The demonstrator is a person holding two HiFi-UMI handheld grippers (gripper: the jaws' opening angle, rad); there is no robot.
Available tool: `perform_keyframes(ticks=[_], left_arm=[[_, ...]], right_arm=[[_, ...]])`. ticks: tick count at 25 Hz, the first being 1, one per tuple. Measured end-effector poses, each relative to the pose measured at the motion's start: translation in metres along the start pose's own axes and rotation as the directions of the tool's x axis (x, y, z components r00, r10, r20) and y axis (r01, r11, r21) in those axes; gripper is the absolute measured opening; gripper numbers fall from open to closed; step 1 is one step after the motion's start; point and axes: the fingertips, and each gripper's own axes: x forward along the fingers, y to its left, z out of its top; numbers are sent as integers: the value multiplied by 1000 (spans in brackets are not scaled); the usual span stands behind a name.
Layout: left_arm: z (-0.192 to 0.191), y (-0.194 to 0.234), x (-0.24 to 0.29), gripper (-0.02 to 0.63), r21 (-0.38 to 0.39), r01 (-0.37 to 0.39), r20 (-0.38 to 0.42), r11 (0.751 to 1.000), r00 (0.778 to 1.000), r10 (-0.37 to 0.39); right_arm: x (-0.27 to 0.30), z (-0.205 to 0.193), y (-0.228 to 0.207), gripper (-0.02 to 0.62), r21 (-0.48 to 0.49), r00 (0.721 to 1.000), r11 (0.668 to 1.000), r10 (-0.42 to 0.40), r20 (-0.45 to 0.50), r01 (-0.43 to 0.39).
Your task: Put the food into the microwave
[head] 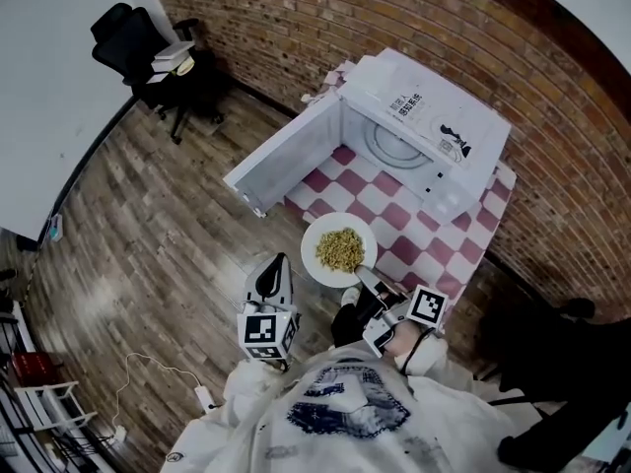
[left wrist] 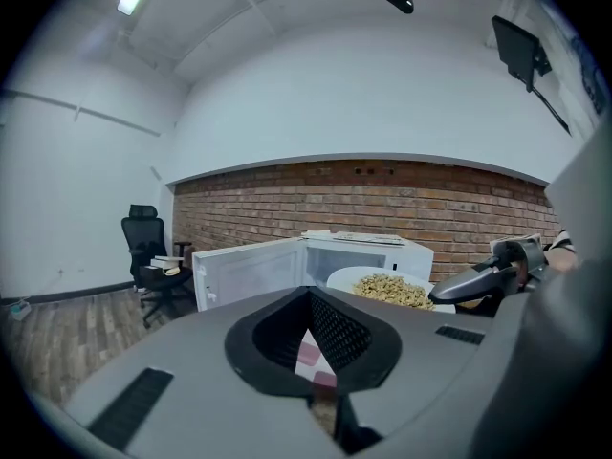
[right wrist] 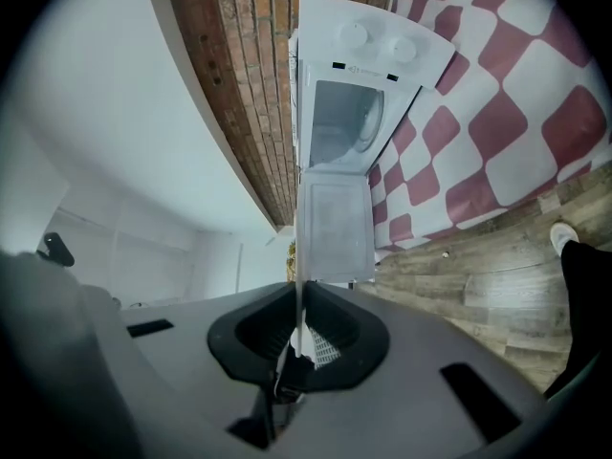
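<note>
One white plate [head: 317,261] carrying one heap of noodles [head: 340,248] hangs over the near edge of the red-and-white checked tablecloth [head: 399,215]. The right gripper [head: 363,275] has its jaws clamped on the plate's near rim. The left gripper [head: 277,262] is just beside it, jaws together and empty. One white microwave [head: 426,116] stands at the cloth's far edge, its door [head: 281,161] swung open. One black office chair [head: 138,42] stands by the brick wall.

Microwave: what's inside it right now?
Only its round turntable shows in the open microwave, and it looks bare. The cavity's back is hidden under the roof. The food is outside on its plate, held by the right gripper.
</note>
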Motion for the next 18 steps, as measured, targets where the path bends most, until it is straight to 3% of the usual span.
perform_keyframes(ticks=[18], left_arm=[[29, -33, 165, 8, 39, 113, -46, 993, 993, -111]], right_arm=[[42, 136, -19, 32, 42, 996, 999, -26, 90, 23]])
